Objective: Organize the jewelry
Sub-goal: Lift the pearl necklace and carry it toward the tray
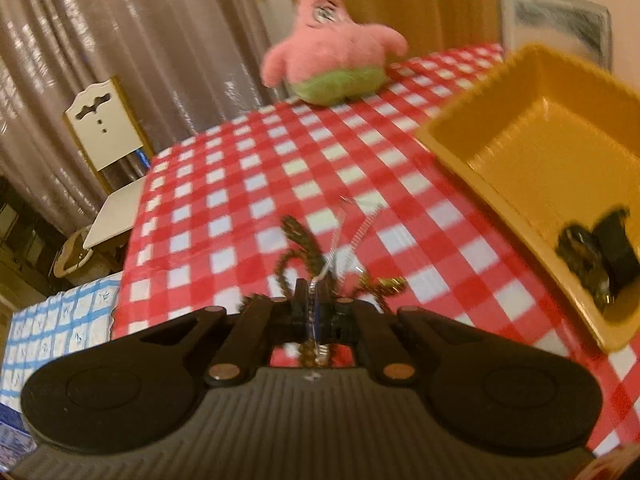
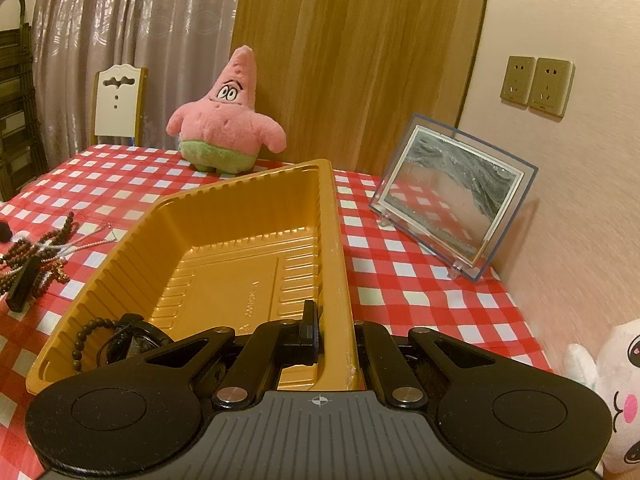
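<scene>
Clamping the near long rim of the ribbed golden-orange plastic tray [image 2: 256, 240], the right gripper [image 2: 332, 336] has its fingers clenched across that wall, one black finger inside the tray and the other hidden outside it. The likely reason is to pin the light tray so it cannot slide on the red-and-white checked cloth of the counter [image 2: 400, 280] while jewelry goes in.

Inside the tray, at its near left corner, lies a dark round-beaded bracelet [image 2: 86, 340] with something black beside it, so part of the sorting looks done.

To the left of the tray, the left gripper [image 1: 316, 312] has its fingers clenched on a tangle of thin silvery and brownish beaded strands [image 1: 320, 256], which trail forward above the cloth. From the right wrist view the same tangle [image 2: 40, 252] sits near the tray's left wall, and I cannot tell how much of it rests on the cloth. Gathering the strands as one bunch probably saves separate trips, though loose ends may snag on the rim.

Beyond the tray's far end stands a pink star-shaped plush toy with green shorts [image 2: 226, 120], out of the way.
</scene>
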`<state>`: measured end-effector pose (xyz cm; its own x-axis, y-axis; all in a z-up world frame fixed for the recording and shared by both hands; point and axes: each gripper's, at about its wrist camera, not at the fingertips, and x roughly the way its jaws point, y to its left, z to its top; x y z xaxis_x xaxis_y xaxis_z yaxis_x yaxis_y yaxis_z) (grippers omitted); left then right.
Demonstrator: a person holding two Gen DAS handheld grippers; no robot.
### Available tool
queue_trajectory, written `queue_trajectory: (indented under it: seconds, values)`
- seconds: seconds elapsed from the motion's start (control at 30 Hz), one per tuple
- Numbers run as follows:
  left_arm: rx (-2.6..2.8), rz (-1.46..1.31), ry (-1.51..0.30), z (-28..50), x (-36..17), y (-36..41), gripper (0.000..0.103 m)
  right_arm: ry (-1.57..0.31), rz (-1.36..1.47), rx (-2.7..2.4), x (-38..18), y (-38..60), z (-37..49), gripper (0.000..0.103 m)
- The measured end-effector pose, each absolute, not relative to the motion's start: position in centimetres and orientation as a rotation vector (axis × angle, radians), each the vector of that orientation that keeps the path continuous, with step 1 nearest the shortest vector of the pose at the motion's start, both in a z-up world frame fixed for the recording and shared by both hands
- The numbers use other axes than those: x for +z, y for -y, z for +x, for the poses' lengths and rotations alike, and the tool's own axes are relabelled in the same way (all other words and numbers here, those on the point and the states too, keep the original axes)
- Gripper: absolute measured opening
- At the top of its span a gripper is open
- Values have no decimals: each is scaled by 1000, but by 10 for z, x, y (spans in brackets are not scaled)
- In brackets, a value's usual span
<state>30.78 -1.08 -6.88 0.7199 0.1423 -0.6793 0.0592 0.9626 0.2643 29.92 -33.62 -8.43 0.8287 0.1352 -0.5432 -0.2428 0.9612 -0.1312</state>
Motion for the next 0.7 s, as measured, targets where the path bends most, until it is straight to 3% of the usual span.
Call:
queue_trajectory:
  seconds: [0.37, 0.7]
  values:
    - [-17, 130, -594, 307, 17, -9, 2, -555, -204, 205, -84, 334, 298, 3]
    - [-112, 42, -502, 298, 65, 8, 2, -548, -206, 209, -80, 333, 296, 3]
